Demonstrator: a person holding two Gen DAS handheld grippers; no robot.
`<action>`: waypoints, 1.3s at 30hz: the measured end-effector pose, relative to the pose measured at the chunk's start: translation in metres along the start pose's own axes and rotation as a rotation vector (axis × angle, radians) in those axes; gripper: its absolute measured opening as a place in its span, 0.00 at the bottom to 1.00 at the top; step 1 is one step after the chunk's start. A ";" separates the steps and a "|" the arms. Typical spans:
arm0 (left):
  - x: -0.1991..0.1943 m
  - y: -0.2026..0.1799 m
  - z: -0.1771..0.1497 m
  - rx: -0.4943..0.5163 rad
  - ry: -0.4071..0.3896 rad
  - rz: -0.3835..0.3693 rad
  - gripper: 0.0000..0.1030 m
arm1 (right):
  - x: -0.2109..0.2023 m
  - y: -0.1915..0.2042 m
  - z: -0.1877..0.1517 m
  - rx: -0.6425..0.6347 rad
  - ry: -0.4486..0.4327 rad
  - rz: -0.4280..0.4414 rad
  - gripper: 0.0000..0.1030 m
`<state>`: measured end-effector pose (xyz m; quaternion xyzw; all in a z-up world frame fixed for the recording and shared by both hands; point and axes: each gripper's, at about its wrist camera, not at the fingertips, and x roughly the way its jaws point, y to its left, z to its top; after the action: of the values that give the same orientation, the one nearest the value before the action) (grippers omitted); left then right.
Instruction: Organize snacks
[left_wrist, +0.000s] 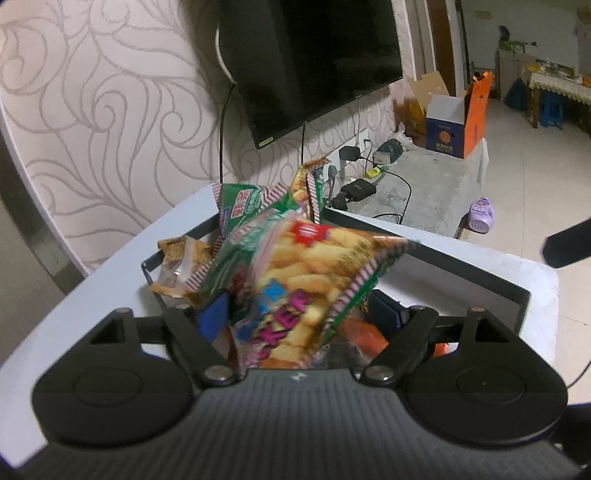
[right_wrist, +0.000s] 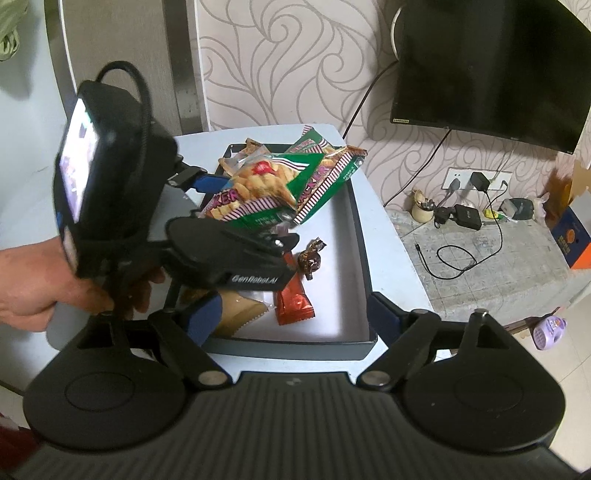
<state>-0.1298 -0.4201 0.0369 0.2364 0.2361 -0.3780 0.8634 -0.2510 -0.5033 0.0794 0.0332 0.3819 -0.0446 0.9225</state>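
A black-rimmed tray (left_wrist: 454, 260) (right_wrist: 364, 236) with a white floor sits on a pale table and holds several snacks. My left gripper (left_wrist: 297, 315) (right_wrist: 240, 210), held by a hand (right_wrist: 29, 288), hangs over the tray's left part. Its jaws stand wide. A green and yellow cracker bag (left_wrist: 303, 280) (right_wrist: 258, 181) lies blurred and tilted between them, with a gap to the right pad (left_wrist: 384, 314). My right gripper (right_wrist: 295, 315) is open over the tray's near edge, with nothing between its fingers. Below it lie an orange bar (right_wrist: 295, 301), a brown wrapped candy (right_wrist: 310, 258) and a beige packet (right_wrist: 240, 312).
More cracker bags (left_wrist: 243, 206) and a brown packet (left_wrist: 181, 266) pile up at the tray's far end. A dark screen (right_wrist: 495, 62) hangs on the patterned wall. A concrete ledge (right_wrist: 480, 266) to the right carries chargers, cables and a blue and orange carton (left_wrist: 458, 125). A purple bottle (right_wrist: 548, 332) is on the floor.
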 end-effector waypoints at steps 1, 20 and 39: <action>-0.005 0.001 0.000 0.003 -0.012 -0.005 0.80 | 0.000 0.001 -0.001 -0.004 0.004 0.005 0.86; -0.083 0.032 -0.024 -0.112 -0.072 -0.083 0.80 | -0.042 0.023 -0.019 0.118 0.000 -0.053 0.89; -0.175 -0.061 -0.027 -0.170 -0.011 0.099 0.80 | -0.136 0.032 -0.088 0.230 -0.067 -0.138 0.99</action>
<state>-0.2878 -0.3461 0.1046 0.1715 0.2506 -0.3150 0.8992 -0.4050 -0.4554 0.1147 0.1107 0.3447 -0.1526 0.9196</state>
